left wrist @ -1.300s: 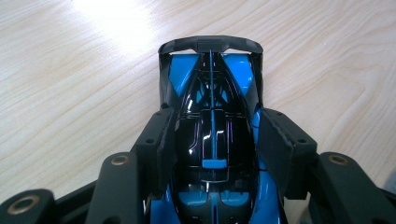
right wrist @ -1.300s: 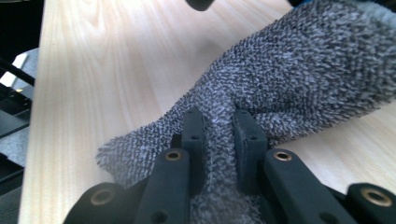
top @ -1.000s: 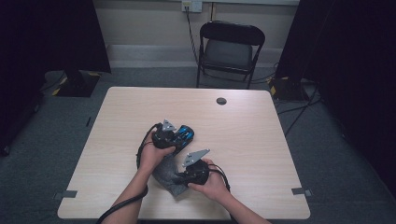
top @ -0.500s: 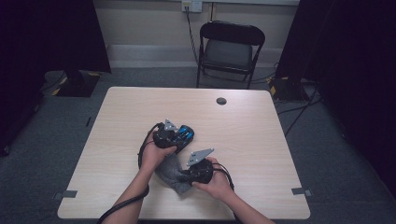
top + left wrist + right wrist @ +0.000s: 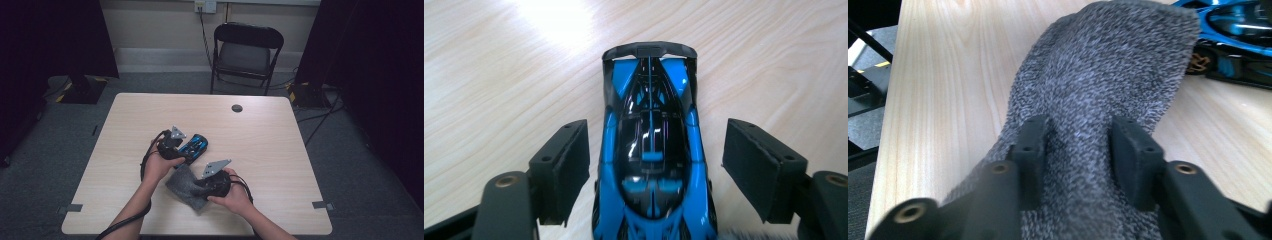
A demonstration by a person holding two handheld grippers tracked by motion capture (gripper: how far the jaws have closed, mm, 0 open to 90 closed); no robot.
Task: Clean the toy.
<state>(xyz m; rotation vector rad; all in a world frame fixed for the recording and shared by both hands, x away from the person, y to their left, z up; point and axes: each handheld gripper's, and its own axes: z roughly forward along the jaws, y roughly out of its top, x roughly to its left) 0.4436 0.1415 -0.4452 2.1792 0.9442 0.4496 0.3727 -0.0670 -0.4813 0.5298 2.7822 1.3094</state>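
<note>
The toy car (image 5: 651, 150) is hard and slippery; hold its sides. Left gripper (image 5: 654, 165) jaws have just been opening, wide around it. Right gripper (image 5: 1080, 150) jaws have just been opening over the soft sock (image 5: 1108, 75) beside the car, not squeezing.

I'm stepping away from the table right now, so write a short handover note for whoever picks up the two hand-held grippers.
Left hand-held gripper: jaws have just been opening and stand clear of both sides of the blue toy race car, which sits on the table.
Right hand-held gripper: jaws have just been opening, with the grey knit cloth between them, lying beside the car.
Done: car set down and let go.
Left: likely back both grippers away.
</note>
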